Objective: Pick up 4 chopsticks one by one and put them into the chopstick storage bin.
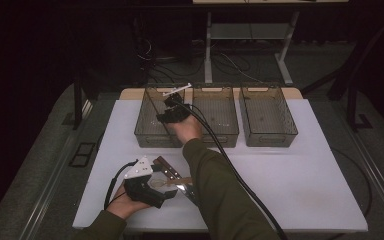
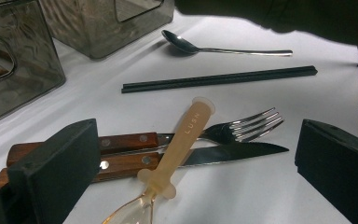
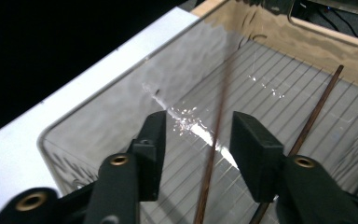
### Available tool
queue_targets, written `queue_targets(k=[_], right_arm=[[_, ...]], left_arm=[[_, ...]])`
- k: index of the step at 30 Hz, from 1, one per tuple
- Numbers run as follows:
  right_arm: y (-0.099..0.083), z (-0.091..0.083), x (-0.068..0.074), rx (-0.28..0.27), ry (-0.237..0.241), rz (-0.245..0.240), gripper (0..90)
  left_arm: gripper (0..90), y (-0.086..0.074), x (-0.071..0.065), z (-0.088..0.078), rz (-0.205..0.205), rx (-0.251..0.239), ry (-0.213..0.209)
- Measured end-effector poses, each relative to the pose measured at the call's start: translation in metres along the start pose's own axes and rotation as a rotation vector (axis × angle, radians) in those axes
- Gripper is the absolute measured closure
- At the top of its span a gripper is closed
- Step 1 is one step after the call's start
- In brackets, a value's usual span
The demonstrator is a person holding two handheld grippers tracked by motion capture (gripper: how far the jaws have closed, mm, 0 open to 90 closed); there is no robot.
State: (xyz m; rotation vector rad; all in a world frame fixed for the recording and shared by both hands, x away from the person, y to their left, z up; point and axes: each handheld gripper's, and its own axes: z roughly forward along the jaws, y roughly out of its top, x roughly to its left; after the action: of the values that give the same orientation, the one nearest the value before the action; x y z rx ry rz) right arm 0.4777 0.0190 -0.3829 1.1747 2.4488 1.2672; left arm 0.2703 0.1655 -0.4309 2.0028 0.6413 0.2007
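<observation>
Right gripper [image 3: 198, 140] hangs inside the left smoked-plastic bin [image 1: 150, 131], jaws parted; a thin brown chopstick [image 3: 214, 140] stands between the pads, and contact cannot be confirmed. A 2nd brown chopstick [image 3: 314, 114] lies on the ribbed bin floor, its lower end cut off behind the right jaw.

Left gripper [image 2: 196, 168] rests over the cutlery on the white table [image 2: 307, 95], jaws wide, grasping nothing. Below it: translucent amber baby spoon [image 2: 186, 140] (bowl cropped by the frame), fork [image 2: 242, 128] and knife [image 2: 233, 153] with riveted wooden handles partly hidden by the left jaw. Beyond lie black chopsticks [image 2: 219, 79] and a steel spoon [image 2: 214, 47].
</observation>
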Motion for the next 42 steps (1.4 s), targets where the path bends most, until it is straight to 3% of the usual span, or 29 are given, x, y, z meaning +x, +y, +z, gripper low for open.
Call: queue_targets(k=[6, 16, 42], right_arm=[[0.000, -0.014, -0.002, -0.014, 0.029, -0.011, 40.7], [-0.012, -0.040, -0.007, -0.032, 0.071, -0.056, 28.4], [-0.051, -0.112, -0.018, -0.076, 0.141, -0.139, 24.7]], left_arm=[[0.0, 0.000, 0.000, 0.000, 0.004, -0.003, -0.001], [0.0, 0.000, 0.000, 0.001, 0.006, 0.008, -0.007], [0.0, 0.000, -0.002, 0.001, -0.005, -0.001, -0.007]])
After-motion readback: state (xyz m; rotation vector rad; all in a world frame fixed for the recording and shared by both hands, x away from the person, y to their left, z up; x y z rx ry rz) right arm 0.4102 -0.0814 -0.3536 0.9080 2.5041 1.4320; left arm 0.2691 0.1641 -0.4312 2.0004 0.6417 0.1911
